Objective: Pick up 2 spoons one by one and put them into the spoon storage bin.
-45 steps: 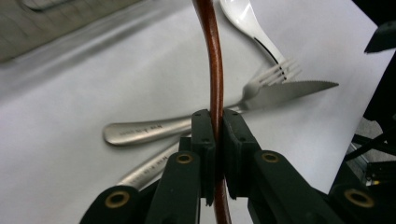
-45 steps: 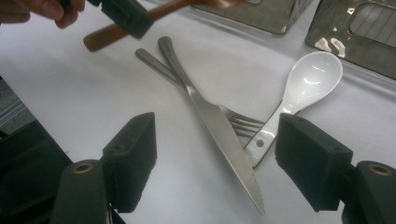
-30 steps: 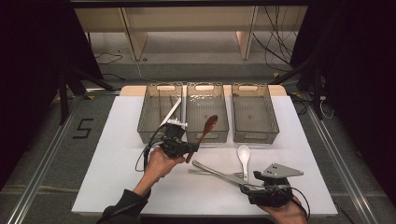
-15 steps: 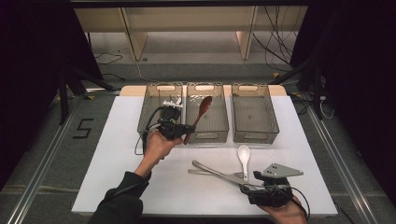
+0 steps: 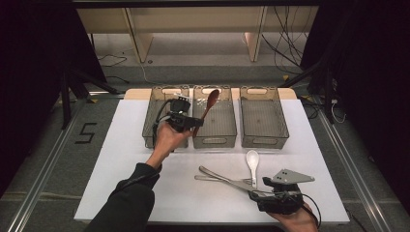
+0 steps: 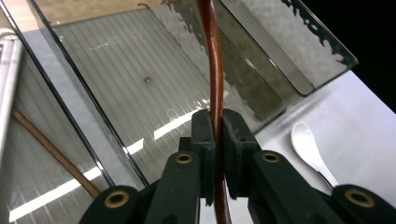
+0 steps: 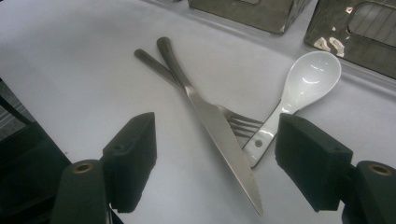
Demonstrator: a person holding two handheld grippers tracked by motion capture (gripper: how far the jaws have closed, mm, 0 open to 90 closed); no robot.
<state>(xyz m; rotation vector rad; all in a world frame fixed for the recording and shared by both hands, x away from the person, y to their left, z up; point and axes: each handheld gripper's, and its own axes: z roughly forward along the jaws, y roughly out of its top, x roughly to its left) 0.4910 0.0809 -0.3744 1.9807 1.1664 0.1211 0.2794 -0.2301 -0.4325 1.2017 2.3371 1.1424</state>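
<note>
We have the wooden spoon (image 5: 209,104) clamped by its handle in the left claw (image 5: 193,123), pads tight on the shaft in the left gripper view (image 6: 215,140). Its bowl points to about 1 o'clock from the claw in the high view and sits over the middle bin (image 5: 214,118), above the bin's far half. It is held in the air, tilted, not resting on the bin floor as far as we can tell.

The left bin (image 5: 162,104) lies at 9 o'clock of the middle one and already carries a white utensil and a thin brown stick (image 6: 51,149). The right bin (image 5: 263,116) is at 3 o'clock.

On the worktop (image 5: 121,159), at about 5 o'clock from the bins, we see a knife (image 7: 219,128) lying across a fork (image 7: 233,123), their handles crossing. A white ceramic spoon (image 7: 299,84) sits just beside them at 3 o'clock, its handle end touching the fork tines.

The right claw (image 7: 217,163) is at 6 o'clock of that cutlery, jaws wide apart, gripping nothing, with the knife tip between them.
</note>
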